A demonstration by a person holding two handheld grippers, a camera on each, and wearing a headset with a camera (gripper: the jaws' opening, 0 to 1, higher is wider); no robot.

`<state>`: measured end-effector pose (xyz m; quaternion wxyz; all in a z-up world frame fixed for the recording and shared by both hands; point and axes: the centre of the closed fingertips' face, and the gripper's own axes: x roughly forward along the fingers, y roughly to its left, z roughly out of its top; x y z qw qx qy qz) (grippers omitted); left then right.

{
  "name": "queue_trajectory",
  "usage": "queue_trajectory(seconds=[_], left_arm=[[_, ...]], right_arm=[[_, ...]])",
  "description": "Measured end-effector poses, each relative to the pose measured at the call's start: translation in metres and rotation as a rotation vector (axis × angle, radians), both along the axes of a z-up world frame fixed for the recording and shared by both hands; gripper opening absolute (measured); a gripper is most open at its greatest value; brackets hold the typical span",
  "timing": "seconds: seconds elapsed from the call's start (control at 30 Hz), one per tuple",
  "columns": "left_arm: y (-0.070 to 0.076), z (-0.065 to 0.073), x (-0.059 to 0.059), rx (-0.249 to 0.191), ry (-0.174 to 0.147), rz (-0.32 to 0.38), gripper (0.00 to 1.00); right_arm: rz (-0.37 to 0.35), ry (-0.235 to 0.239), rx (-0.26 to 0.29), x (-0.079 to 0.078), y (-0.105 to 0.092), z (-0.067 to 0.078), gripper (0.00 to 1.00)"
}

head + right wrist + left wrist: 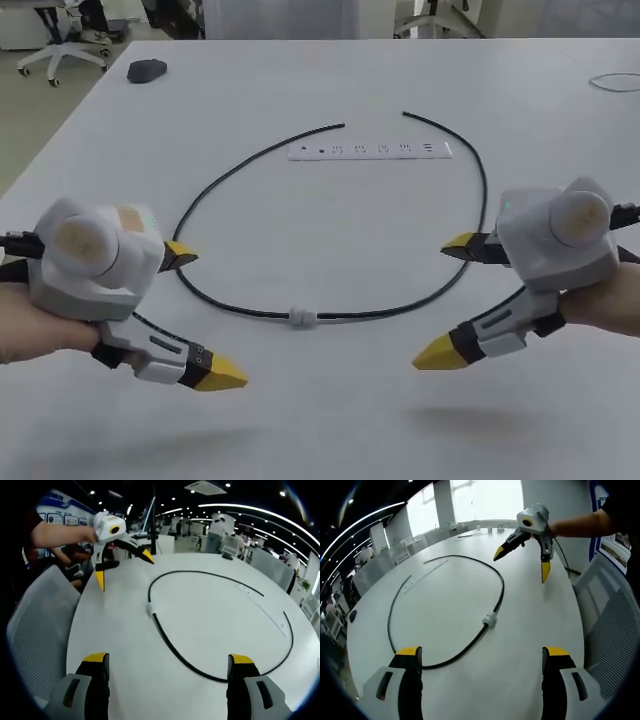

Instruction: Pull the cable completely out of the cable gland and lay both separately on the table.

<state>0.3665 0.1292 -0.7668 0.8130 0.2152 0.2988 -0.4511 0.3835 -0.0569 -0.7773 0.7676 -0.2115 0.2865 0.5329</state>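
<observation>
Lying looped on the white tabletop (330, 430), the thin black cable (215, 185) runs through the small white cable gland (302, 318) at its near side. A flat white power strip (370, 151) sits by the loop's far gap, a dark mouse (147, 70) well beyond. The left claw (210, 316) and right claw (437, 300) hover flanking the gland, tips inward, both spread wide, empty.
</observation>
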Motion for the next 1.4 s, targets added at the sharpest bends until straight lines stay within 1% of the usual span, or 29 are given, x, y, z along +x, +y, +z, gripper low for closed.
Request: queue_trajectory(seconds=[0.07, 0.13, 0.2, 0.23, 0.3, 0.37, 0.4, 0.47, 0.5, 0.53, 0.57, 0.6, 0.67, 0.73, 0.77, 0.8, 0.83, 0.87, 0.97, 1.0, 1.07, 1.13, 1.17, 1.2, 1.27, 1.3, 1.33, 1.37, 1.4], left_arm=[[-0.001, 0.001, 0.000, -0.011, 0.006, 0.003, 1.00], [-0.001, -0.001, 0.000, -0.012, 0.013, 0.002, 1.00], [0.000, -0.005, -0.002, -0.002, 0.025, -0.006, 1.00], [0.001, -0.010, -0.004, 0.015, 0.036, -0.008, 1.00], [0.001, -0.013, -0.005, 0.018, 0.043, -0.010, 1.00], [-0.001, -0.013, -0.004, 0.008, 0.042, -0.007, 1.00], [-0.004, -0.012, -0.003, -0.006, 0.044, -0.002, 1.00], [-0.009, -0.009, -0.002, -0.021, 0.046, 0.004, 1.00], [-0.013, -0.007, -0.001, -0.034, 0.042, 0.009, 1.00], [-0.021, -0.002, -0.001, -0.069, 0.027, 0.005, 1.00], [-0.026, 0.000, -0.002, -0.086, 0.024, 0.001, 1.00], [-0.028, 0.001, -0.003, -0.090, 0.020, -0.005, 1.00], [-0.031, -0.001, -0.004, -0.076, 0.011, -0.017, 1.00], [-0.030, -0.004, -0.003, -0.051, -0.008, -0.031, 1.00], [-0.031, -0.004, -0.004, -0.048, -0.011, -0.036, 1.00], [-0.032, -0.004, -0.004, -0.055, -0.007, -0.034, 1.00], [-0.035, -0.004, -0.005, -0.076, -0.003, -0.030, 1.00], [-0.036, -0.006, -0.006, -0.079, 0.002, -0.029, 1.00], [-0.033, -0.015, -0.007, -0.061, 0.012, -0.030, 1.00], [-0.033, -0.016, -0.008, -0.064, 0.020, -0.026, 1.00], [-0.033, -0.016, -0.008, -0.079, 0.023, -0.021, 1.00], [-0.034, -0.016, -0.008, -0.083, 0.024, -0.018, 1.00], [-0.034, -0.017, -0.006, -0.078, 0.014, -0.012, 1.00], [-0.034, -0.017, -0.003, -0.071, -0.011, -0.005, 1.00], [-0.035, -0.016, -0.003, -0.077, -0.011, 0.001, 1.00], [-0.038, -0.015, -0.003, -0.095, -0.009, -0.002, 1.00], [-0.039, -0.015, -0.004, -0.098, -0.004, -0.004, 1.00], [-0.039, -0.015, -0.004, -0.099, -0.006, -0.006, 1.00], [-0.040, -0.012, -0.003, -0.101, -0.017, -0.009, 1.00]], right_arm=[[0.003, 0.003, 0.000, 0.000, 0.002, -0.001, 0.99], [0.004, 0.007, 0.004, 0.001, 0.004, -0.002, 0.99], [0.007, 0.003, 0.008, 0.002, 0.007, -0.001, 0.99], [0.012, 0.003, 0.009, 0.002, 0.009, -0.002, 0.99], [0.023, 0.000, 0.015, 0.002, 0.014, -0.002, 0.99], [0.026, 0.008, 0.029, 0.003, 0.022, -0.003, 0.99], [0.030, 0.011, 0.036, 0.003, 0.026, -0.004, 0.99], [0.046, 0.016, 0.050, 0.003, 0.036, -0.006, 0.99], [0.055, 0.013, 0.049, 0.002, 0.039, -0.007, 0.98], [0.066, 0.013, 0.048, 0.002, 0.044, -0.010, 0.97], [0.073, 0.018, 0.052, 0.001, 0.048, -0.011, 0.95], [0.077, 0.021, 0.055, 0.000, 0.051, -0.012, 0.92], [0.087, 0.014, 0.063, 0.002, 0.059, -0.013, 0.87], [0.088, -0.005, 0.070, 0.005, 0.066, -0.013, 0.86], [0.096, -0.005, 0.071, 0.004, 0.070, -0.013, 0.84], [0.098, -0.002, 0.077, 0.004, 0.072, -0.013, 0.82], [0.102, 0.001, 0.084, 0.005, 0.075, -0.013, 0.79], [0.105, 0.003, 0.083, 0.005, 0.076, -0.014, 0.77], [0.109, 0.007, 0.085, 0.006, 0.081, -0.018, 0.72], [0.110, 0.013, 0.086, 0.006, 0.082, -0.019, 0.70], [0.118, 0.026, 0.086, 0.005, 0.086, -0.022, 0.63], [0.126, 0.021, 0.084, 0.006, 0.089, -0.025, 0.54], [0.130, 0.021, 0.085, 0.006, 0.091, -0.026, 0.51], [0.128, 0.019, 0.081, 0.008, 0.095, -0.029, 0.48], [0.132, 0.017, 0.084, 0.011, 0.100, -0.033, 0.45], [0.137, 0.024, 0.088, 0.010, 0.104, -0.035, 0.43], [0.146, 0.024, 0.087, 0.009, 0.106, -0.037, 0.40], [0.161, 0.018, 0.085, 0.008, 0.110, -0.038, 0.38], [0.172, 0.015, 0.080, 0.007, 0.112, -0.040, 0.35]])
